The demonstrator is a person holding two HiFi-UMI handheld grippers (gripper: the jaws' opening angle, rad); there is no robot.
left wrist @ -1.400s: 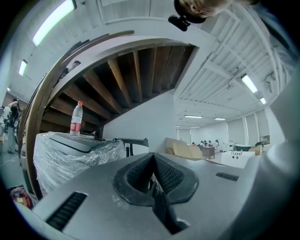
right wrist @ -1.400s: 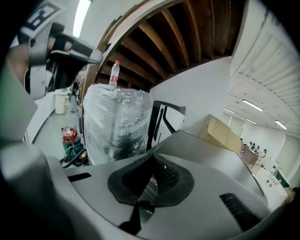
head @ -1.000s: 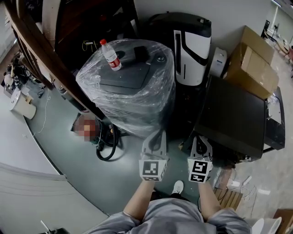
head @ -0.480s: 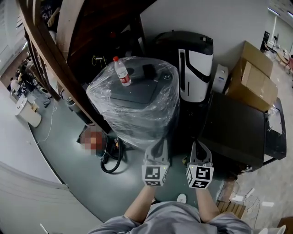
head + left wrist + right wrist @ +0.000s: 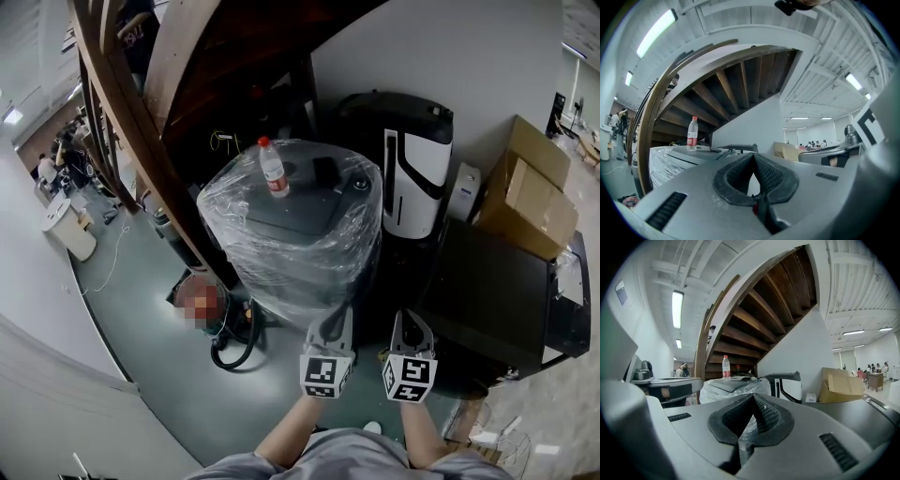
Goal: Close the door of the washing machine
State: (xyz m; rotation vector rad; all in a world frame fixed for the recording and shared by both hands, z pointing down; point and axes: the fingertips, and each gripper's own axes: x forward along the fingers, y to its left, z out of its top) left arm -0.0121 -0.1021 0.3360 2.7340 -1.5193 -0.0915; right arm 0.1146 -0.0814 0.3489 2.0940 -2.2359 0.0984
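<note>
Task status: not seen to be under way. Neither tool is touching the machine, and no open door is visible from any view.

The washing machine [image 5: 291, 234], taken to be the grey unit wrapped in clear plastic film, is placed under the wooden staircase [image 5: 202, 66], directly ahead of the person. Its top panel is seen lying flat under the film. Whether that panel is the door, and whether it is latched, cannot be told. If a door is open, it is on a face hidden from these views. Everything is therefore judged to be left to do: the door has to be found, reached and pushed shut.

The left gripper [image 5: 336, 323] and right gripper [image 5: 410, 326] are held side by side, low, just short of the machine's near side. In each gripper view the jaws are pressed together at the tips with nothing pinched between them.

Containers:
- A clear bottle [image 5: 275, 169] with a red cap is stood upright on the machine's top; its fill level cannot be read.
- Cardboard boxes [image 5: 530, 187] are stacked at the right, flaps down, contents hidden.
- A black-and-white appliance [image 5: 417, 178] is noted behind the machine, closed.
</note>
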